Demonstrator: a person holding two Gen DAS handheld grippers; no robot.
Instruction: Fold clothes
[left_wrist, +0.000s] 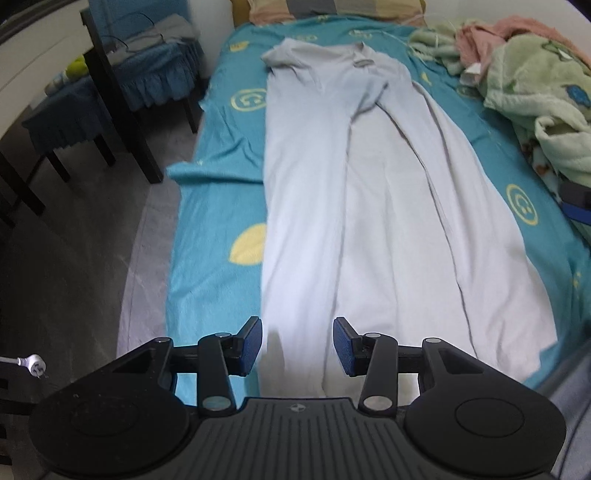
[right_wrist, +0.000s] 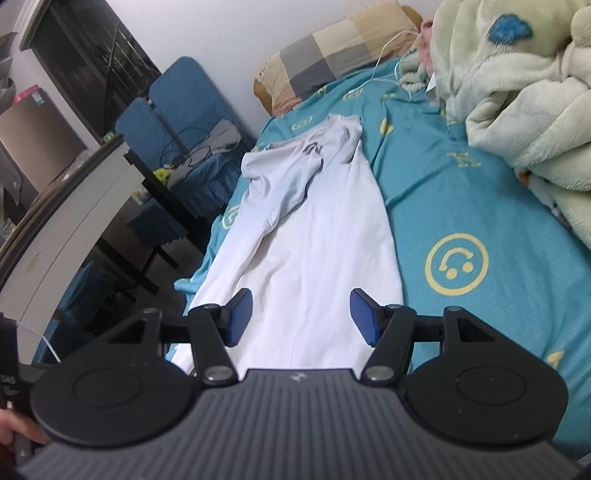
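Note:
A white long-sleeved shirt (left_wrist: 369, 206) lies lengthwise on the teal bed sheet (left_wrist: 218, 206), folded narrow with both sleeves laid over its body. Its collar points to the far end, near the pillow. My left gripper (left_wrist: 297, 345) hovers over the shirt's near hem, jaws apart, nothing between the blue pads. In the right wrist view the same shirt (right_wrist: 317, 229) stretches away from me. My right gripper (right_wrist: 301, 319) hangs above the shirt's near end with its jaws wide apart and nothing held.
A heap of pale green and pink blankets (left_wrist: 532, 96) fills the bed's right side. A checked pillow (right_wrist: 332, 51) lies at the head. Left of the bed stand dark chairs with blue cushions (left_wrist: 155, 77) and a table (right_wrist: 74, 206). A plug (left_wrist: 33, 365) lies on the floor.

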